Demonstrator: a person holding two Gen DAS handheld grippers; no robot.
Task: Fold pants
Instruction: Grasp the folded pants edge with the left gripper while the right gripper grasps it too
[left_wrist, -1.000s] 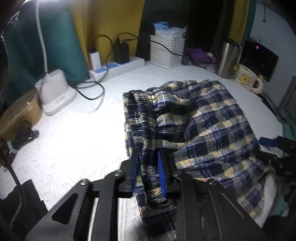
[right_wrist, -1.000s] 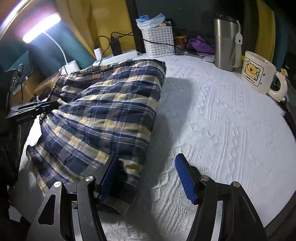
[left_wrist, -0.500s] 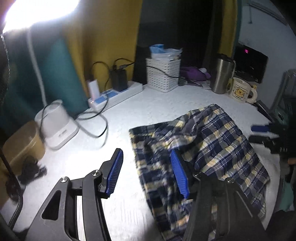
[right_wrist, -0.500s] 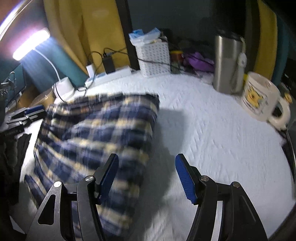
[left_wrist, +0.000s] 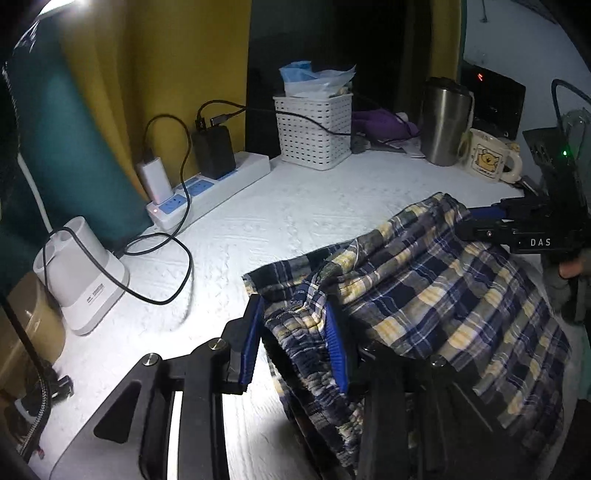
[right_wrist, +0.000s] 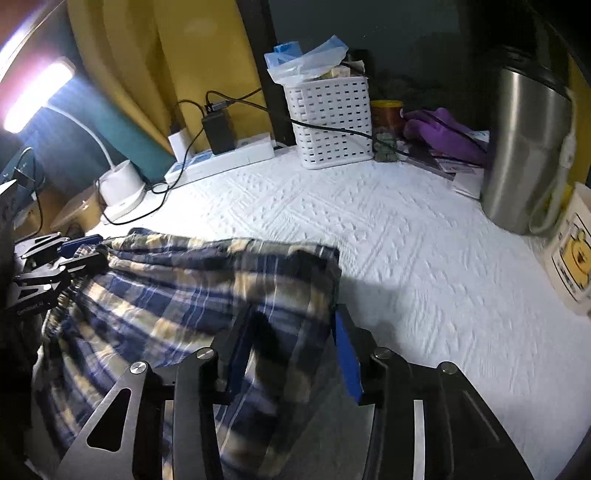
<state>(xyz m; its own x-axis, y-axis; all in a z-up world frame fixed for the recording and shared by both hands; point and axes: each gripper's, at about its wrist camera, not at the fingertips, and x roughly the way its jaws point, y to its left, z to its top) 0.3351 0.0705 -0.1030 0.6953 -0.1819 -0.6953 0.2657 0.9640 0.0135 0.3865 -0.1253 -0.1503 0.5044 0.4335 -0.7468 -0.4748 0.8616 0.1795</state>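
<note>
The blue, yellow and white plaid pants (left_wrist: 436, 291) lie folded on the white textured cloth, also in the right wrist view (right_wrist: 177, 295). My left gripper (left_wrist: 295, 339) has its blue pads around the gathered waistband edge, jaws partly closed on the fabric. My right gripper (right_wrist: 291, 347) has its pads around the opposite edge of the pants; that edge looks lifted and blurred. The right gripper shows in the left wrist view (left_wrist: 517, 229) and the left gripper shows in the right wrist view (right_wrist: 55, 258).
At the back stand a white basket (left_wrist: 314, 129), a power strip with chargers (left_wrist: 207, 188), a steel tumbler (right_wrist: 524, 155), a bear mug (left_wrist: 487, 155) and a white lamp base (left_wrist: 81, 273). A black cable (left_wrist: 166, 266) loops on the cloth near the pants.
Both grippers were open and raised above the pants half a second ago. Now both have come down and closed around opposite edges of the pants.
</note>
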